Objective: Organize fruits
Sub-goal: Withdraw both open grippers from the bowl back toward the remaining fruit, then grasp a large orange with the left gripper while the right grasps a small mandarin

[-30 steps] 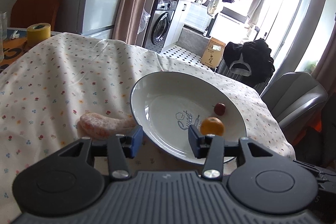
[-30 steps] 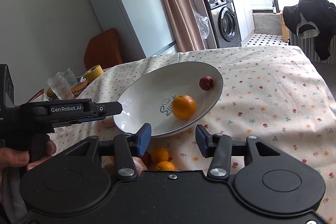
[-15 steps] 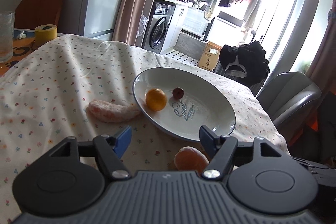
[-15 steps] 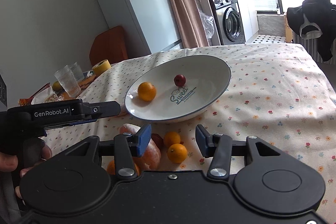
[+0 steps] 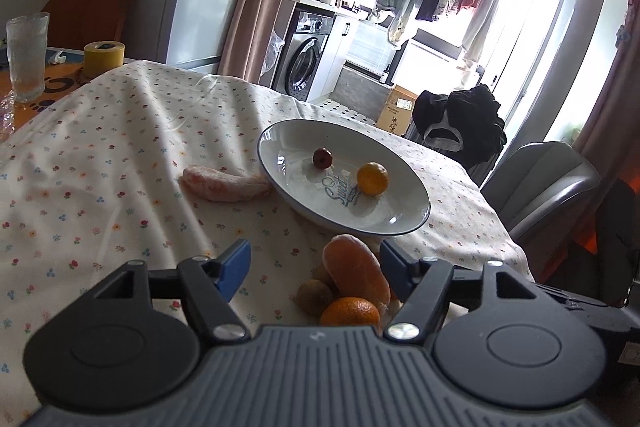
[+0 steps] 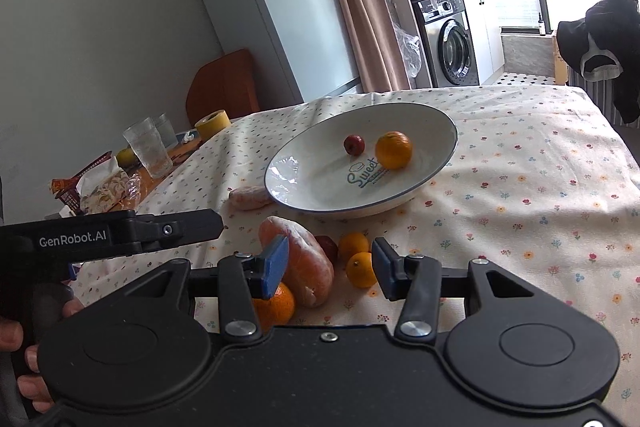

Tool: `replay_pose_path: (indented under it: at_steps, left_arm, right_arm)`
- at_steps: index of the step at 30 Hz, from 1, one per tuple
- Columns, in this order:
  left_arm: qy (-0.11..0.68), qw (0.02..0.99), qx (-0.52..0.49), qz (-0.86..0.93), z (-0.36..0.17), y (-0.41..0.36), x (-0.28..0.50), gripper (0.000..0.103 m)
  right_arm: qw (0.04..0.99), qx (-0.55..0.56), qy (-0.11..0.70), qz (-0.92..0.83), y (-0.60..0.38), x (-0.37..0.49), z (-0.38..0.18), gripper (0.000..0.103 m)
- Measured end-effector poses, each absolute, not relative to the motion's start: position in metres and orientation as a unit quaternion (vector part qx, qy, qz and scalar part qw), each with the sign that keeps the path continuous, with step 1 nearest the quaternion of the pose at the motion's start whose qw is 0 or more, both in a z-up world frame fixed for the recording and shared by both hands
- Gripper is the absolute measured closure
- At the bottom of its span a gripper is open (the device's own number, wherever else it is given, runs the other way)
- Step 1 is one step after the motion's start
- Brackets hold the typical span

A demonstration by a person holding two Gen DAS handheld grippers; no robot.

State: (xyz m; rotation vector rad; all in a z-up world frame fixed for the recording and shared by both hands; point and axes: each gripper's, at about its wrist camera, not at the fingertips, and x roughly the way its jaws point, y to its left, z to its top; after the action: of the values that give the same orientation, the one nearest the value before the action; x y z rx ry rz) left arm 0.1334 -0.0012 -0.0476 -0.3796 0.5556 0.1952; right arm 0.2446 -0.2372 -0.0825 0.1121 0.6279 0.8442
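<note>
The orange [image 6: 393, 149] has rolled back across the white plate [image 6: 436, 163] and now sits beside the small red fruit [image 6: 354, 145]. Both grippers, left gripper [image 5: 314, 264] and right gripper [image 6: 330, 265], are spread wide and empty above the loose fruit pile [image 6: 316, 267] on the floral tablecloth [image 6: 520, 195].

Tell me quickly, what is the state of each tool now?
Left tool: open, holding nothing.
Right tool: open, holding nothing.

Floral-clothed table [image 6: 520, 163]; plate [image 6: 436, 163], loose fruit [image 6: 362, 269], glass [image 6: 150, 149], tape roll [image 6: 212, 119]
</note>
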Motion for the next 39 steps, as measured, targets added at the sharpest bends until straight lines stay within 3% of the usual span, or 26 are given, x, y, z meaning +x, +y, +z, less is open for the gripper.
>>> replay_pose_path:
  at_steps: [5, 7, 9, 15, 18, 23, 39]
  left_arm:
    - [0.281, 0.938, -0.181, 0.091, -0.054, -0.008, 0.131, 0.034]
    - [0.287, 0.937, -0.181, 0.089, -0.058, -0.010, 0.131, 0.034]
    - [0.292, 0.935, -0.181, 0.085, -0.063, -0.014, 0.132, 0.034]
    - [0.310, 0.930, -0.184, 0.078, -0.076, -0.021, 0.135, 0.035]
    - [0.316, 0.927, -0.186, 0.075, -0.080, -0.023, 0.138, 0.039]
    - [0.324, 0.923, -0.203, 0.051, -0.087, -0.025, 0.140, 0.066]
    - [0.293, 0.931, -0.206, 0.065, -0.066, -0.009, 0.121, 0.067]
  right_arm:
    - [0.869, 0.067, 0.301, 0.388, -0.247, 0.246, -0.086, 0.049]
    - [0.870, 0.068, 0.300, 0.385, -0.250, 0.245, -0.087, 0.031]
    - [0.874, 0.063, 0.291, 0.385, -0.252, 0.242, -0.087, 0.021]
    - [0.876, 0.055, 0.291, 0.382, -0.253, 0.240, -0.089, 0.008]
    - [0.876, 0.056, 0.295, 0.378, -0.254, 0.242, -0.092, 0.007]
    - [0.874, 0.059, 0.301, 0.376, -0.254, 0.243, -0.096, 0.006]
    - [0.870, 0.054, 0.304, 0.386, -0.242, 0.245, -0.097, 0.009]
